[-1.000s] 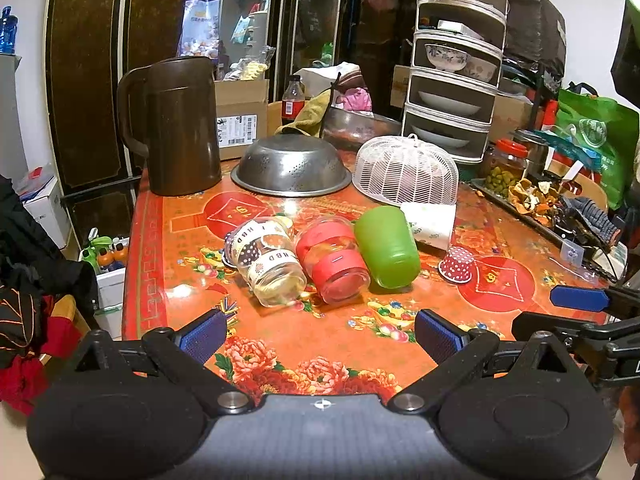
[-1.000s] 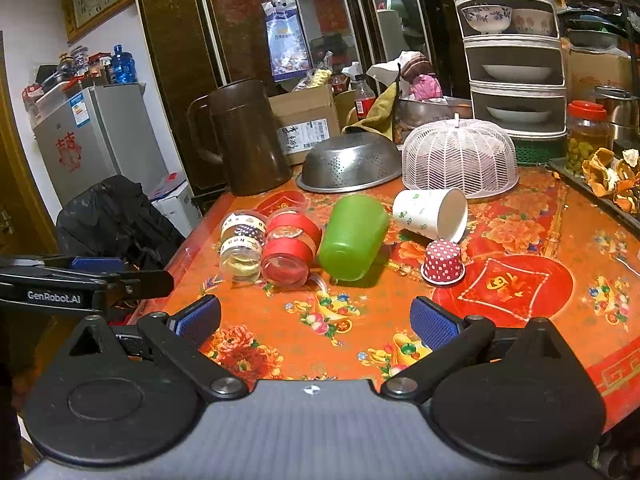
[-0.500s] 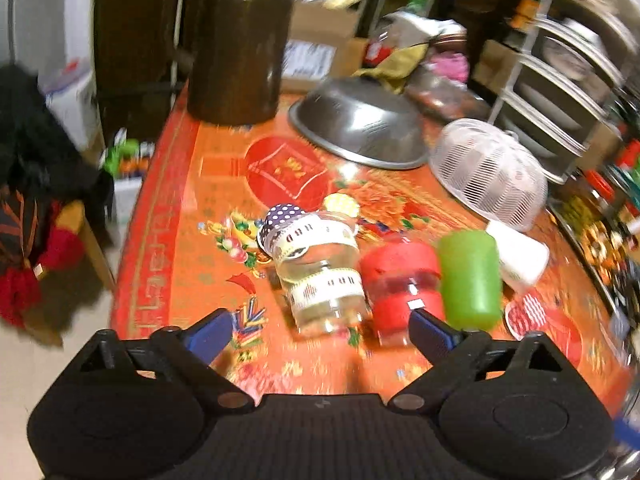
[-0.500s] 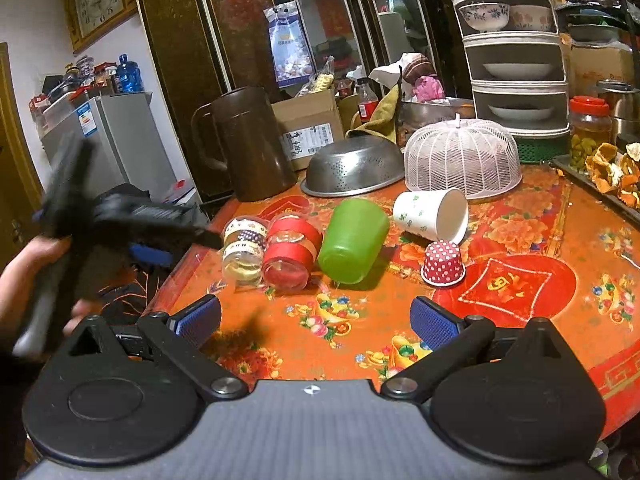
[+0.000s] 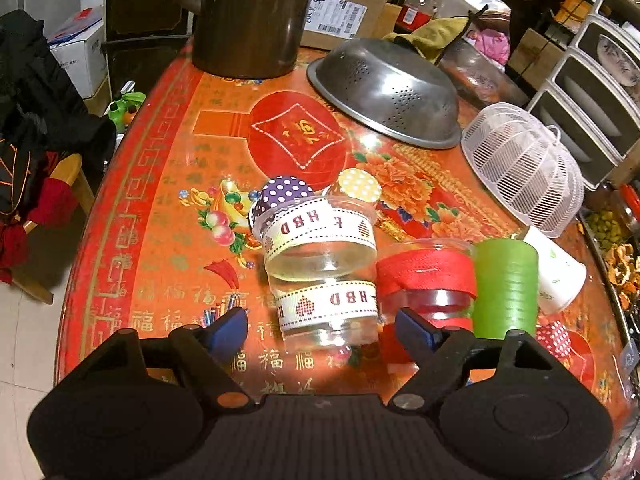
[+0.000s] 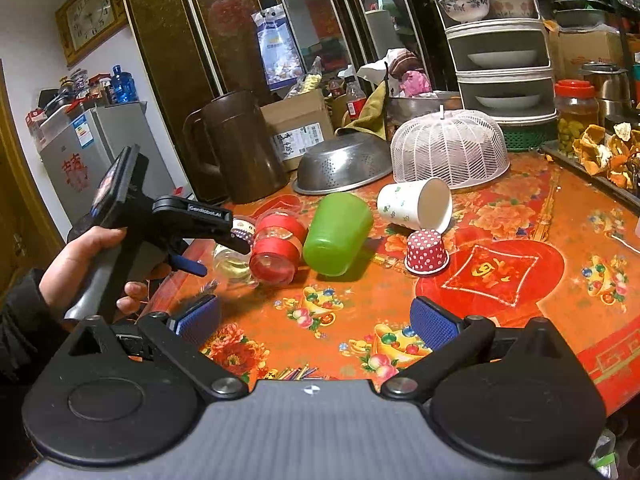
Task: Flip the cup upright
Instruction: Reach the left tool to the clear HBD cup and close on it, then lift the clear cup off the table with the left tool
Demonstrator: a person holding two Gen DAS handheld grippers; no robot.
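Note:
Several cups lie on their sides in a row on the red patterned table (image 5: 168, 208): a clear cup with white HBD ribbon (image 5: 324, 276), a clear cup with red ribbon (image 5: 426, 280), a green cup (image 5: 506, 280) and a white paper cup (image 5: 560, 276). My left gripper (image 5: 322, 330) is open, its blue pads either side of the HBD cup's base, just short of it. In the right wrist view the left gripper (image 6: 200, 256) hovers over that cup (image 6: 234, 266). My right gripper (image 6: 316, 320) is open and empty, well back from the green cup (image 6: 338, 234).
A red dotted small cup (image 6: 426, 250) stands upside down by the paper cup (image 6: 416, 204). Purple (image 5: 286, 194) and yellow (image 5: 358, 186) dotted small cups sit behind the HBD cup. A brown jug (image 5: 252, 16), steel colander (image 5: 388, 92) and white mesh cover (image 5: 524, 172) stand at the back.
My left gripper has swung left and moved in over the table, down to the HBD cup. The right gripper has hardly moved. The cups have not moved.

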